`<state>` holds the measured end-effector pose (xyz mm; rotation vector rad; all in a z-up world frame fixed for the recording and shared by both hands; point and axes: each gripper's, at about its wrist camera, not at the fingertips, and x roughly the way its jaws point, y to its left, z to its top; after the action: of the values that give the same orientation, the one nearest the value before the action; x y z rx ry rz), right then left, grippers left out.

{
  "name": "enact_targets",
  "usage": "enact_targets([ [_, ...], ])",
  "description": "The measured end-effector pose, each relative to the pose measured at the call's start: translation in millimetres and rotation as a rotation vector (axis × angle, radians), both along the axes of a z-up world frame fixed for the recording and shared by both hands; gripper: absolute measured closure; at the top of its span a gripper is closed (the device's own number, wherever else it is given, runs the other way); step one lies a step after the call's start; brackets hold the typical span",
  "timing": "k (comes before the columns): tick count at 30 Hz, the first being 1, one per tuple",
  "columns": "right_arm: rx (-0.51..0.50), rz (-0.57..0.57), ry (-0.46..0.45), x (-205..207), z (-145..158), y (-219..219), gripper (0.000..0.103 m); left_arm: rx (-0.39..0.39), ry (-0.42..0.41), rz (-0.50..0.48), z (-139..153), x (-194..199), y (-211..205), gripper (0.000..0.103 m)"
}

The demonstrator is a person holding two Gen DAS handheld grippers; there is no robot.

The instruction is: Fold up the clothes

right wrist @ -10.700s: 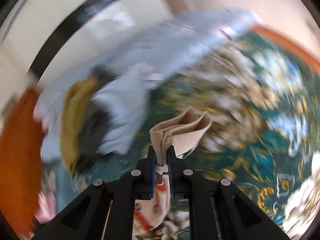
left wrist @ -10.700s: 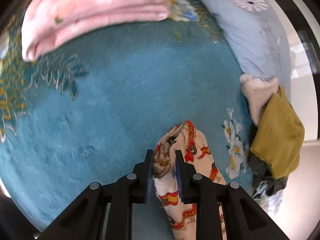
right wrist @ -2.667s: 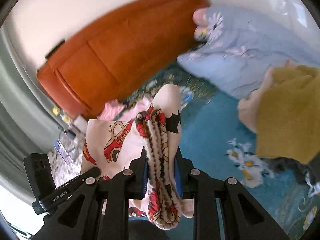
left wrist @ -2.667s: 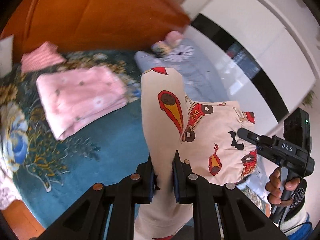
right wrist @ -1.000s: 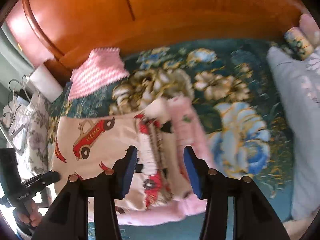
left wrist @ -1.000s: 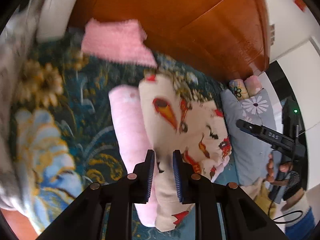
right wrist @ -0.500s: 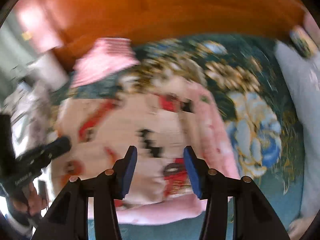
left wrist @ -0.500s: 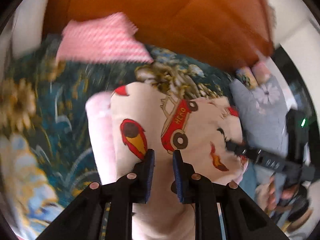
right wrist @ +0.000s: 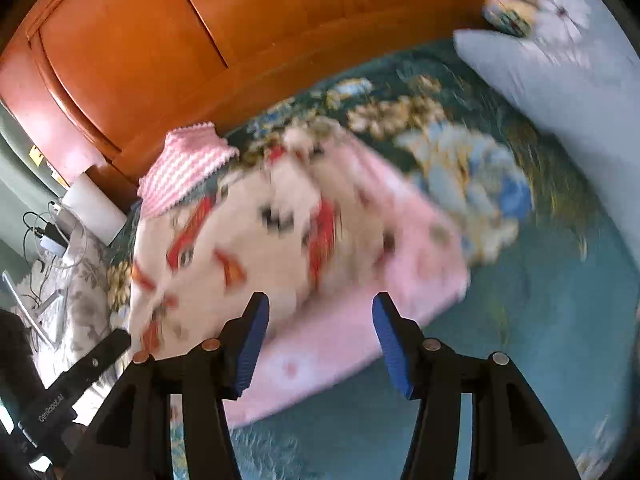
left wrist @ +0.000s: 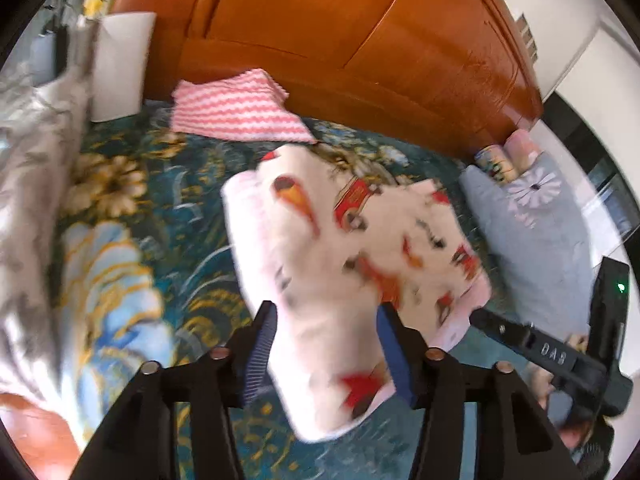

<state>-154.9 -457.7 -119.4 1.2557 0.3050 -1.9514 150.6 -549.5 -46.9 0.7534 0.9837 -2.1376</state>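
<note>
A folded cream garment with red cars and rockets [left wrist: 360, 248] lies on top of a folded pink garment [left wrist: 244, 216] on the teal floral bedspread [left wrist: 120, 264]. My left gripper [left wrist: 326, 348] is open, its jaws spread just above the near end of the cream garment. My right gripper [right wrist: 320, 340] is open and empty above the pink garment [right wrist: 344, 336]; the cream garment [right wrist: 248, 248] lies just beyond it. Each gripper shows at the edge of the other's view. Both views are motion-blurred.
An orange wooden headboard [left wrist: 360, 28] runs along the far side. A pink-and-white striped cloth [left wrist: 236, 110] lies by it. A grey-blue pillow [left wrist: 536, 232] lies at the right, with a white-grey patterned fabric [left wrist: 28, 160] and white box [left wrist: 120, 64] at the left.
Both grippers held the cream garment up, carried it over and laid it on the pink garment. The right opened a second ago; the left has just opened and let go.
</note>
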Motion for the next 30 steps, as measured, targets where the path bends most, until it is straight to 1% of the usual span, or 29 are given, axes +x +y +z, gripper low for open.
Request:
enact_targets([
  [1,-0.003,-0.02,-0.003,6,-4,5,0.047,-0.007,-0.006,0.003,-4,2,4,0.034],
  [2,-0.006,-0.039,-0.007,12,-8,10,0.043,-0.014,-0.012,0.006,-8,3,9,0.031],
  [3,-0.01,-0.059,-0.01,19,-13,14,0.03,-0.02,-0.018,0.008,-13,5,13,0.025],
  [4,-0.013,-0.078,-0.014,25,-17,19,0.024,-0.027,-0.024,0.011,-17,6,17,0.02],
  [5,-0.016,-0.098,-0.017,31,-21,24,0.019,-0.03,-0.038,0.008,-21,6,20,0.019],
  [8,-0.026,-0.156,-0.027,50,-34,39,0.014,-0.031,-0.076,0.009,-35,6,22,0.011],
  [10,-0.048,-0.163,-0.009,57,-37,40,0.014,-0.033,-0.067,0.03,-41,12,24,0.0],
  [14,-0.037,-0.131,0.079,70,-41,36,0.012,-0.038,-0.051,0.073,-51,19,26,0.0],
  [16,-0.039,-0.123,0.103,74,-42,37,0.009,-0.03,-0.045,0.087,-55,21,27,0.0],
  [17,-0.044,-0.121,0.118,75,-41,37,0.001,-0.031,-0.042,0.095,-55,21,27,0.0],
  [20,-0.052,-0.118,0.159,78,-40,39,0.0,-0.041,-0.04,0.113,-54,20,29,0.0],
  [22,-0.039,-0.12,0.178,78,-41,39,0.0,-0.052,-0.051,0.107,-54,16,30,0.0],
  [25,-0.02,-0.125,0.206,77,-43,39,0.0,-0.091,-0.052,0.089,-55,11,33,0.0],
  [27,-0.007,-0.128,0.222,76,-44,39,0.0,-0.122,-0.058,0.061,-57,5,33,0.0],
  [30,0.026,-0.129,0.263,73,-47,40,0.0,-0.18,-0.093,0.011,-60,-4,33,0.0],
])
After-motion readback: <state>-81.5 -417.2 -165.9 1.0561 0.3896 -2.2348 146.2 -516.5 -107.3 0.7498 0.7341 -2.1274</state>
